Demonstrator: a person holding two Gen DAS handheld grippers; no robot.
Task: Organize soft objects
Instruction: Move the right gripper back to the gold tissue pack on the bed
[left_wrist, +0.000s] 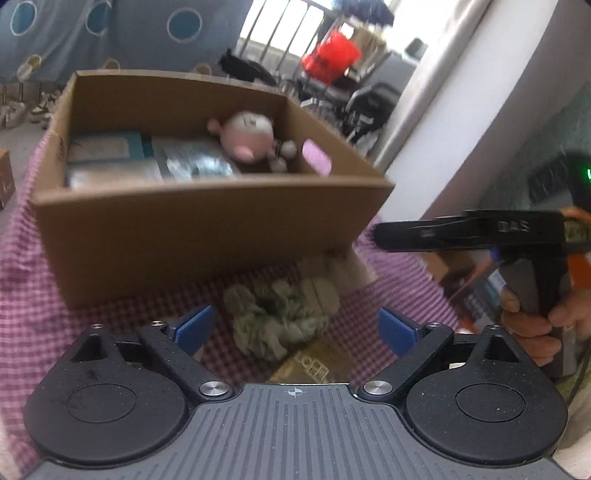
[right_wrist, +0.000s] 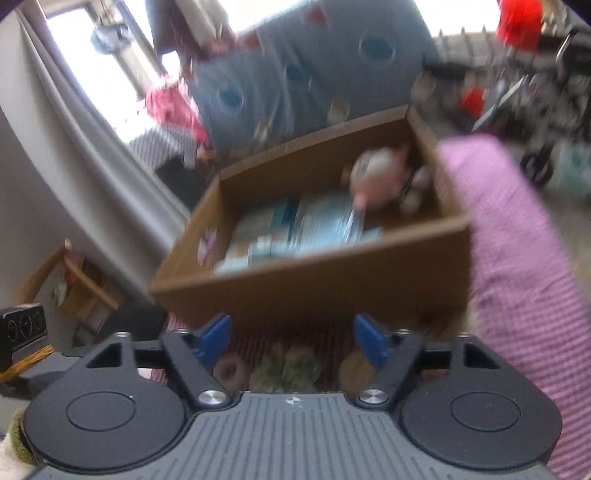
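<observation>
A cardboard box stands on a pink checked cloth. Inside it lie a pink-and-white soft doll and flat pale-blue packs. A crumpled grey-green cloth lies on the checked cloth in front of the box, between the fingers of my open left gripper. My right gripper is open and empty, above the same green cloth and facing the box. The doll shows blurred in the right wrist view. The right gripper also shows in the left wrist view, held by a hand.
A white wall or column rises right of the box. A blue curtain with circles hangs behind. A brown ring-shaped thing lies by the green cloth. Wooden furniture stands at the left.
</observation>
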